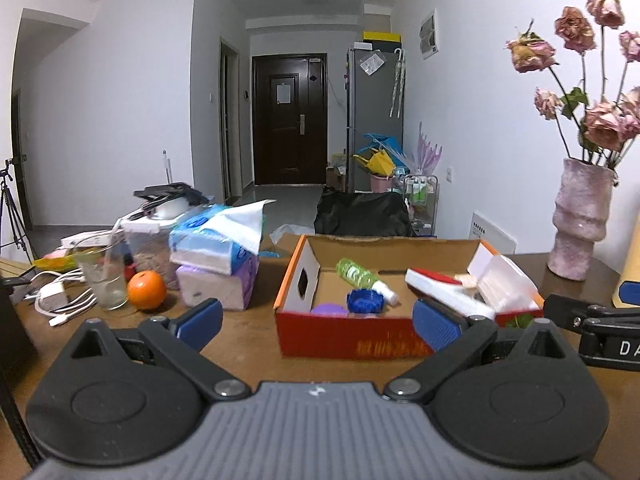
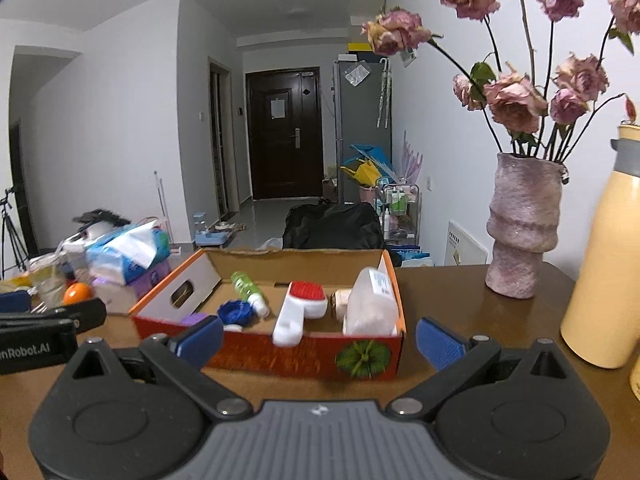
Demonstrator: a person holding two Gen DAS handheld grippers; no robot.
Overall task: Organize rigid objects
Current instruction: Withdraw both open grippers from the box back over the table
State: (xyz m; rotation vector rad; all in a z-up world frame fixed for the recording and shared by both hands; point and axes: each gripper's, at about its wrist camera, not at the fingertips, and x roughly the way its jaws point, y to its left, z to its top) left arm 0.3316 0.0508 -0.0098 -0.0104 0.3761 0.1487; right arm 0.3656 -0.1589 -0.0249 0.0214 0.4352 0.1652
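Both tongs, left (image 1: 316,320) and right (image 2: 318,338), spread wide and empty, near the box (image 2: 280,356) corralling the bottle (image 2: 250,292), brush (image 2: 298,312), probably sorted.

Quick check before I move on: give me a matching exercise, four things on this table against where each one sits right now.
Things:
1. green bottle
2. orange
3. pink vase
4. yellow flask

Places:
A. far right edge of the right wrist view
B. inside the cardboard box
C. right of the box, holding dried roses
D. left of the box, beside a glass

Pairs: 1-B, 2-D, 3-C, 4-A
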